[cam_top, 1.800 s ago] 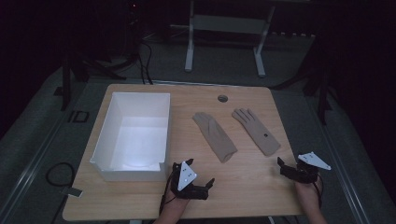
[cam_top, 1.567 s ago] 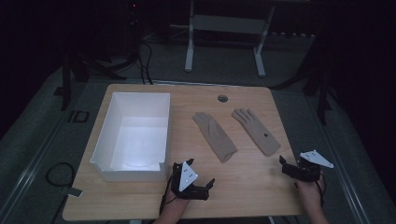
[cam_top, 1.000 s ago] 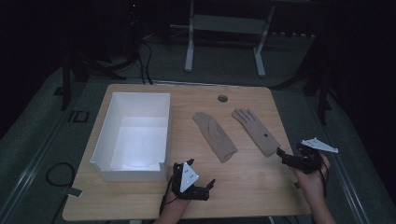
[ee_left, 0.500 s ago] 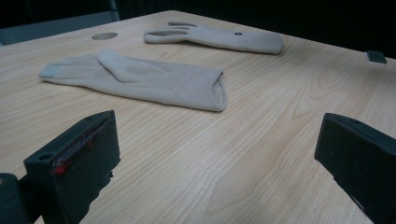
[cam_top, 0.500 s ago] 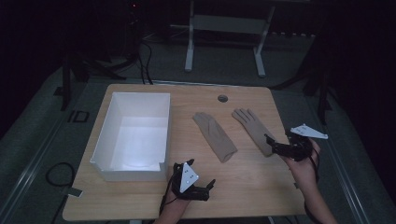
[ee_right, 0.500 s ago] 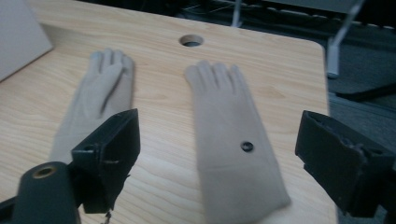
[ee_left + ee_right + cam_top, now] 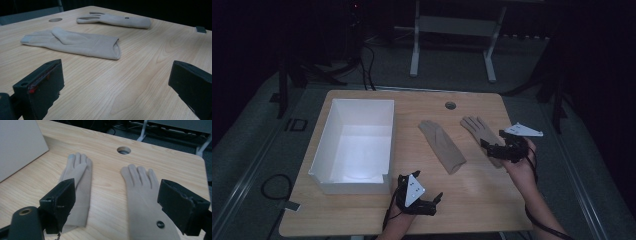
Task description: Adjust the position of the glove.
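Two beige gloves lie flat on the wooden table (image 7: 362, 210). The left glove (image 7: 442, 146) (image 7: 77, 177) (image 7: 75, 41) sits mid-table. The right glove (image 7: 476, 129) (image 7: 142, 192) (image 7: 117, 20) lies beside it, fingers pointing away from me. My right gripper (image 7: 488, 149) (image 7: 120, 200) hovers open just above the right glove's cuff end, and its jaws stand wide to either side of that glove. My left gripper (image 7: 437, 204) (image 7: 117, 75) rests low near the front edge, open, with bare wood between its jaws and the left glove's cuff ahead of it.
A white open box (image 7: 354, 145) (image 7: 17, 145) stands on the table's left half. A round cable hole (image 7: 450, 105) (image 7: 123, 150) is near the far edge. Dark floor, cables and a metal stand (image 7: 452, 30) lie beyond the table.
My right gripper has moved forward and leftward from the table's right front edge to above the right glove's cuff. The left gripper has stayed still.
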Motion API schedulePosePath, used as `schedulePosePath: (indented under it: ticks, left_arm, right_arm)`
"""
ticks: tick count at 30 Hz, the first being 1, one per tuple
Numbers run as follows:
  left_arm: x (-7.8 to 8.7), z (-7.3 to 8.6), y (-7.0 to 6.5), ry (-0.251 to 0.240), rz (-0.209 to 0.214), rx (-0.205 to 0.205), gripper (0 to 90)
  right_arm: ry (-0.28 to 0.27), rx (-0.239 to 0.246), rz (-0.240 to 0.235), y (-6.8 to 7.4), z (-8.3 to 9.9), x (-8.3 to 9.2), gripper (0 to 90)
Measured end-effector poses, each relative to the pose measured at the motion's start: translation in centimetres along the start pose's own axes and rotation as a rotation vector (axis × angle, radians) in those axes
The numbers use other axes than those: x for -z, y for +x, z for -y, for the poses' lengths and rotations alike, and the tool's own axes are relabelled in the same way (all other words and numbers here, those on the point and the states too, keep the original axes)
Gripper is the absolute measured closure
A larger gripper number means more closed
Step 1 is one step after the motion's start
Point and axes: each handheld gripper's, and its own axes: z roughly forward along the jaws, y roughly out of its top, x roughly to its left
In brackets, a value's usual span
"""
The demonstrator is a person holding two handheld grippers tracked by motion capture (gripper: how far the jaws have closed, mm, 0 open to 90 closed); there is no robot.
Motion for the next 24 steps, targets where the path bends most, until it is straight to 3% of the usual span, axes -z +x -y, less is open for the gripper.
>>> schedulePosePath:
  ticks: [14, 24]
  left_arm:
    - [0.0, 0.0, 0.0, 0.000, 0.006, -0.001, 0.4]
    - [0.0, 0.0, 0.0, 0.000, 0.011, -0.008, 0.4]
  right_arm:
    - [0.072, 0.059, -0.072, 2.7, -0.8, -4.9, 20.4]
    - [0.110, 0.068, -0.152, 4.5, -1.1, -8.8, 26.7]
